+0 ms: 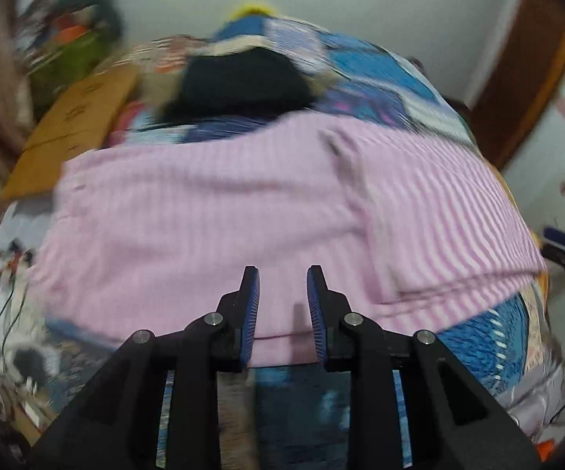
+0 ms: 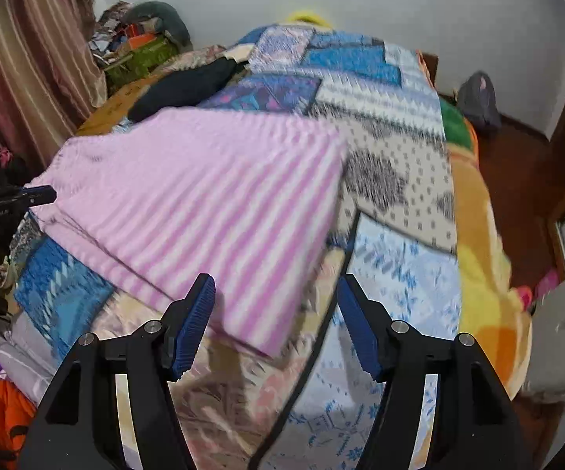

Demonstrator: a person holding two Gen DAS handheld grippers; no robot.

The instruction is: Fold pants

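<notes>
Pink-and-white striped pants [image 1: 243, 211] lie spread flat on a patchwork quilt [image 1: 490, 337] on a bed. My left gripper [image 1: 283, 286] hovers over the near edge of the pants, its jaws partly open with nothing between them. In the right wrist view the pants [image 2: 212, 196] lie ahead and to the left. My right gripper [image 2: 276, 293] is wide open and empty, just above the pants' near right corner. The left gripper's tip [image 2: 39, 195] shows at the pants' left edge.
A black garment [image 1: 239, 82] lies beyond the pants. A cardboard sheet [image 1: 74, 121] and a clutter pile [image 2: 137, 47] sit at the bed's far left by a curtain [image 2: 31, 58]. An orange-yellow blanket [image 2: 482, 266] hangs off the right side. Wooden floor [image 2: 517, 149] lies to the right.
</notes>
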